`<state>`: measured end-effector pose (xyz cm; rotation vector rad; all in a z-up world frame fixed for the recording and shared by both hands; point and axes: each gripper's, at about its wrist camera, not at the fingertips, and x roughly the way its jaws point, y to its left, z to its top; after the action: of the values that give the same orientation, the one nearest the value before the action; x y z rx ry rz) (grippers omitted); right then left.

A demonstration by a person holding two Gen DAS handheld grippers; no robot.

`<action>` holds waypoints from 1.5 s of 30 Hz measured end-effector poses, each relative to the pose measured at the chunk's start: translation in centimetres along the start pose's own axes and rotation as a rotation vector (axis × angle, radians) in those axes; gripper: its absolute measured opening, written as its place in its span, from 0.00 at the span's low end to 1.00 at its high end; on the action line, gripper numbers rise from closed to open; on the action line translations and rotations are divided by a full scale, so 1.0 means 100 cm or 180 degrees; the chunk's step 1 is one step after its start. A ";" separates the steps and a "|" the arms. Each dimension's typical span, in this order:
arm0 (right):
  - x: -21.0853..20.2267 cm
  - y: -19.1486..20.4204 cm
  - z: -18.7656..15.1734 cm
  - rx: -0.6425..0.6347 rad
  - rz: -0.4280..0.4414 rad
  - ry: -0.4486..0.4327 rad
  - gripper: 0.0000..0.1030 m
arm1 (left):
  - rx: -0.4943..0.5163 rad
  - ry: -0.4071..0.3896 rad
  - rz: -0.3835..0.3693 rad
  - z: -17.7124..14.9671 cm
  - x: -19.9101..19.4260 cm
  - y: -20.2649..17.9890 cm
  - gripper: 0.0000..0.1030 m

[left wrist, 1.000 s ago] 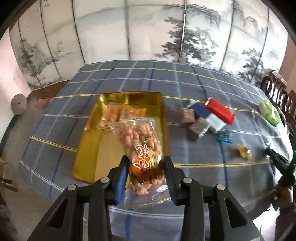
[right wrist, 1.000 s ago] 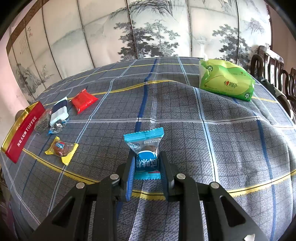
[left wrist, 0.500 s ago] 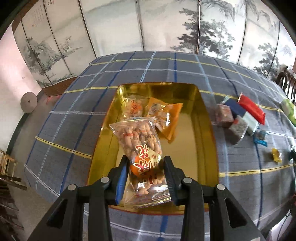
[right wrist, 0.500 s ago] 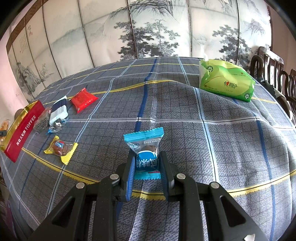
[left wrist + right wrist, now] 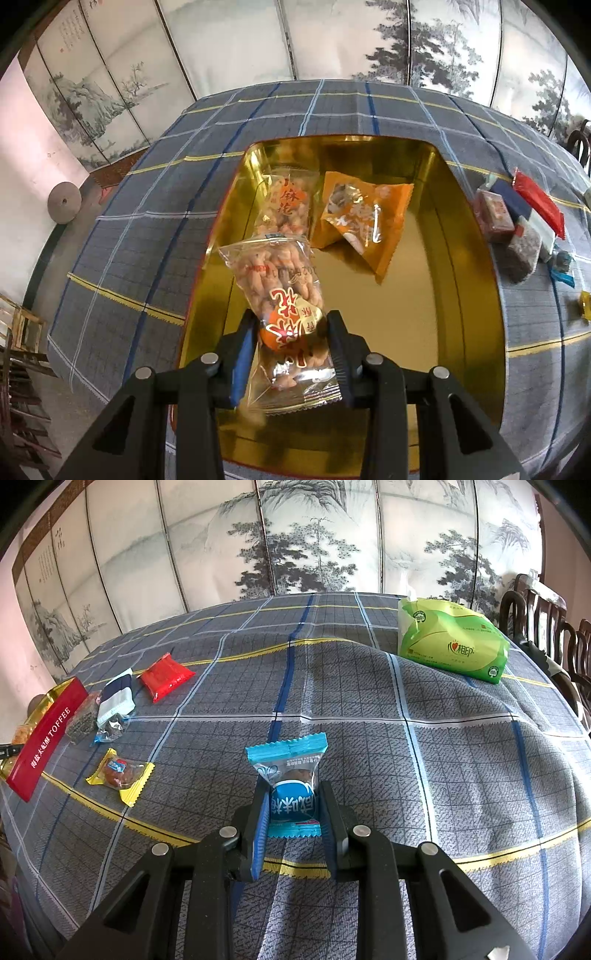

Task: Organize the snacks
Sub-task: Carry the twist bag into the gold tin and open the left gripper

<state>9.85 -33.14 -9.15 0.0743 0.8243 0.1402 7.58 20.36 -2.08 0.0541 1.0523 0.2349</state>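
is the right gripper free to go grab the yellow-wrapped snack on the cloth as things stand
Probably not yet. The right gripper is shut on the blue-wrapped snack, so its jaws are occupied. The yellow-wrapped snack lies uncovered on the tablecloth with nothing over it, so the path itself looks free.

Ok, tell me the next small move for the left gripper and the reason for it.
Probably lower a little more and open the fingers. The left gripper is shut on the clear bag of twisted snacks, which hangs over the gold tray, next to the two packets already lying inside: a similar clear bag and an orange packet. Bare tray floor lies right below it.
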 end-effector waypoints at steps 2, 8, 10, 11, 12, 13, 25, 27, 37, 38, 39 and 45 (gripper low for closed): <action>0.000 0.000 0.000 -0.0005 -0.0006 0.0001 0.22 | 0.0001 0.0008 0.0000 0.001 0.002 0.001 0.37; 0.001 0.001 0.000 -0.0019 -0.0053 0.0017 0.23 | -0.0003 0.0055 -0.0003 0.003 0.012 0.005 0.37; 0.001 0.002 0.000 -0.0022 -0.0056 0.0017 0.23 | -0.0003 0.0065 -0.0002 0.004 0.014 0.007 0.37; 0.000 0.001 0.000 -0.0023 -0.0057 0.0017 0.23 | 0.0002 0.0062 -0.0001 0.004 0.015 0.007 0.37; 0.001 0.002 0.001 -0.0023 -0.0056 0.0018 0.23 | 0.0006 0.0057 -0.0001 0.005 0.015 0.007 0.37; 0.001 0.002 0.000 -0.0024 -0.0061 0.0019 0.23 | 0.0008 0.0055 -0.0005 0.005 0.015 0.007 0.37; 0.002 0.004 0.001 -0.0034 -0.0071 0.0023 0.23 | 0.0015 0.0076 0.0004 0.012 0.022 0.012 0.39; 0.002 0.005 0.001 -0.0032 -0.0069 0.0023 0.23 | 0.0020 0.0066 0.0021 0.013 0.023 0.012 0.39; 0.003 0.007 0.002 -0.0043 -0.0085 0.0026 0.23 | -0.0036 0.0069 0.0085 0.016 0.019 0.017 0.44; 0.003 0.007 0.002 -0.0041 -0.0083 0.0026 0.23 | -0.0041 0.0077 0.0086 0.016 0.017 0.017 0.44; 0.004 0.008 0.002 -0.0029 -0.0077 0.0025 0.23 | -0.0033 0.0057 0.0114 0.016 0.014 0.017 0.44; 0.004 0.008 0.002 -0.0003 -0.0066 0.0036 0.23 | 0.0196 -0.0175 0.0337 0.015 -0.010 0.005 0.55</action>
<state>10.21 -32.26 -9.18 0.0642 0.8362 0.1216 8.33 20.72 -0.35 0.1712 1.0031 0.2952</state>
